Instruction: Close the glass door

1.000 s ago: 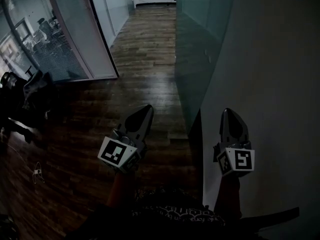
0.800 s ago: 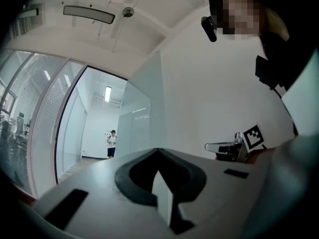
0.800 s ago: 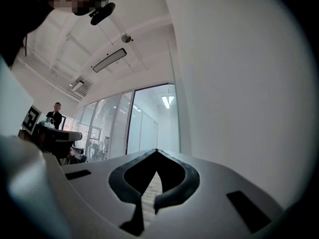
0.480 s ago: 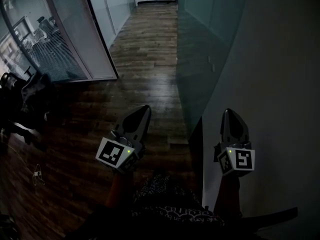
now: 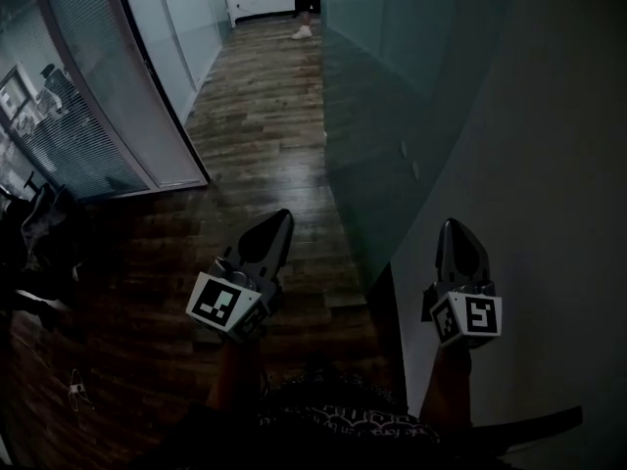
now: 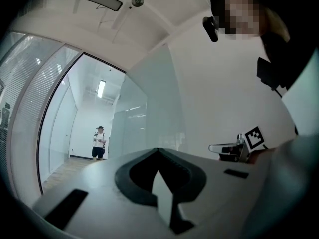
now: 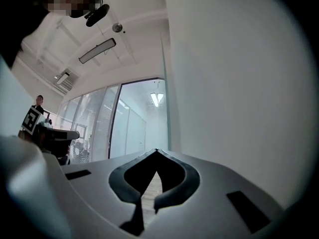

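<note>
Two grey tools, the left gripper (image 5: 277,221) and the right gripper (image 5: 457,231), sit low in the frame, jaws pressed together, holding nothing. The tall frosted glass door (image 5: 377,135) fills the upper middle, its near edge between them.

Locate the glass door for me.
Head view: the glass door stands right of centre, between wooden floor and grey wall, its near edge left of the right gripper.
</note>
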`<act>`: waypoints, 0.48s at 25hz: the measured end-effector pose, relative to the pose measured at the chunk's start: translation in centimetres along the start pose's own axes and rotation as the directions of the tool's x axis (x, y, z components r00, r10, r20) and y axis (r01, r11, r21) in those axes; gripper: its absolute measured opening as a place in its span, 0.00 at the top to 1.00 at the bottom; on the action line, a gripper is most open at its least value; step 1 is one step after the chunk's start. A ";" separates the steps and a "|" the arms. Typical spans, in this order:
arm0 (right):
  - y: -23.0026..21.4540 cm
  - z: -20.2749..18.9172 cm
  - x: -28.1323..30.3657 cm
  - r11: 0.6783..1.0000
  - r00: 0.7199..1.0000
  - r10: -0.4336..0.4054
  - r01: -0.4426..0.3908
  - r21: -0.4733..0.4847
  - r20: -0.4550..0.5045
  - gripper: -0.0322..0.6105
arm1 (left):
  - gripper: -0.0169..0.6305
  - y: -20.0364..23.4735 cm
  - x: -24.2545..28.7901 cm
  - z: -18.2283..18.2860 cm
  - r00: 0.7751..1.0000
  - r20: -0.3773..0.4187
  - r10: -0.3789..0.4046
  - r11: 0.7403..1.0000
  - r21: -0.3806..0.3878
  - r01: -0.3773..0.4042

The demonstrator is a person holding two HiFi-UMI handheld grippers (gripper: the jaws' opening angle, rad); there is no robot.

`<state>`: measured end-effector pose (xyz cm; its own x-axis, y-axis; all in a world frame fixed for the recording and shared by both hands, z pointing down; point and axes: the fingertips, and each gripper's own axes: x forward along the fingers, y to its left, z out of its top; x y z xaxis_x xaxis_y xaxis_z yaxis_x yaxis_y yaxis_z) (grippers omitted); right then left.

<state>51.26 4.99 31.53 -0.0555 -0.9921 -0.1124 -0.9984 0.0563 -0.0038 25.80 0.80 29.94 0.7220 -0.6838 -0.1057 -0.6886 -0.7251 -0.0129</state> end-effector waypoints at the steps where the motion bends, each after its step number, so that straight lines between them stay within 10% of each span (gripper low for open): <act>1: -0.2 -0.1 1.0 1.000 1.000 -0.010 0.010 0.000 0.000 0.95 | 0.97 0.8 0.9 0.0 1.000 0.000 -0.007 1.000 -0.001 0.007; 12: -2.2 -0.2 5.5 0.998 0.998 -0.066 0.065 -0.022 -0.004 0.95 | 0.97 3.8 6.0 -0.8 0.999 -0.008 -0.051 0.999 -0.006 0.051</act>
<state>53.11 -0.62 31.12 0.0100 -0.9941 -0.1081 -0.9999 -0.0113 0.0112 27.56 -6.11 30.03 0.7569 -0.6463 -0.0970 -0.6502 -0.7596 -0.0121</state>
